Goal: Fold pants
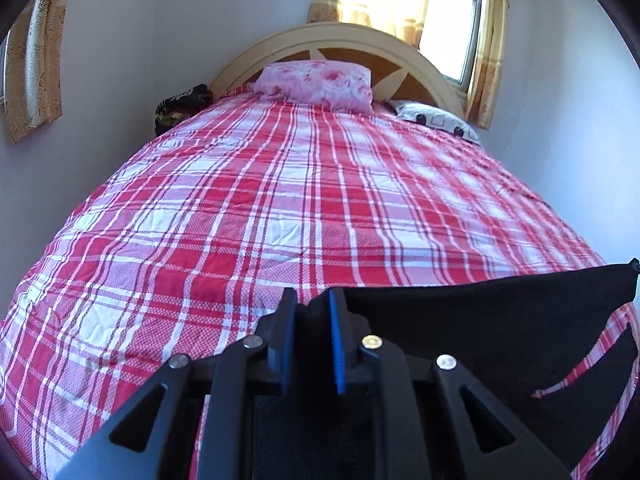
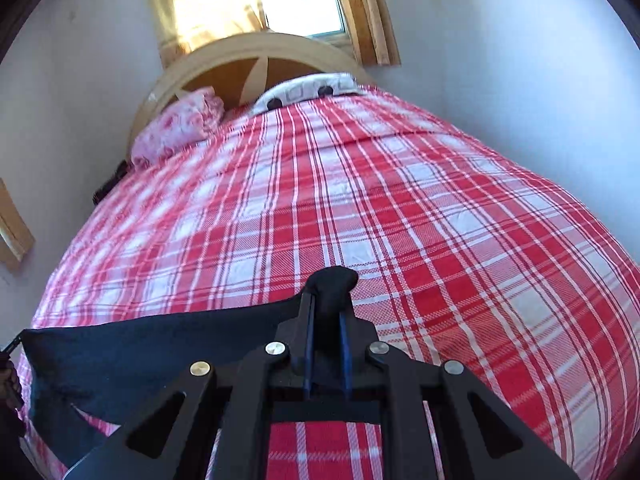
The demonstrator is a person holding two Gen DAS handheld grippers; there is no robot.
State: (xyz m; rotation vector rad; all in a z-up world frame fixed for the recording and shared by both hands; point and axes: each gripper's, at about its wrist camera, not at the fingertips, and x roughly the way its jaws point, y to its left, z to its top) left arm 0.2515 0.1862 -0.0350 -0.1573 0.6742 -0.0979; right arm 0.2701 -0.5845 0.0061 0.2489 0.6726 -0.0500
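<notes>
The black pants hang stretched between my two grippers above the near end of the bed. My left gripper is shut on one top corner of the pants; the cloth runs off to the right. My right gripper is shut on the other corner, a bunch of black cloth sticks out past the fingertips, and the pants stretch off to the left. The lower part of the pants drapes down out of view.
The bed has a red and white plaid sheet. A pink floral pillow and a white patterned pillow lie by the arched headboard. A dark bundle sits at the far left corner. A window is behind.
</notes>
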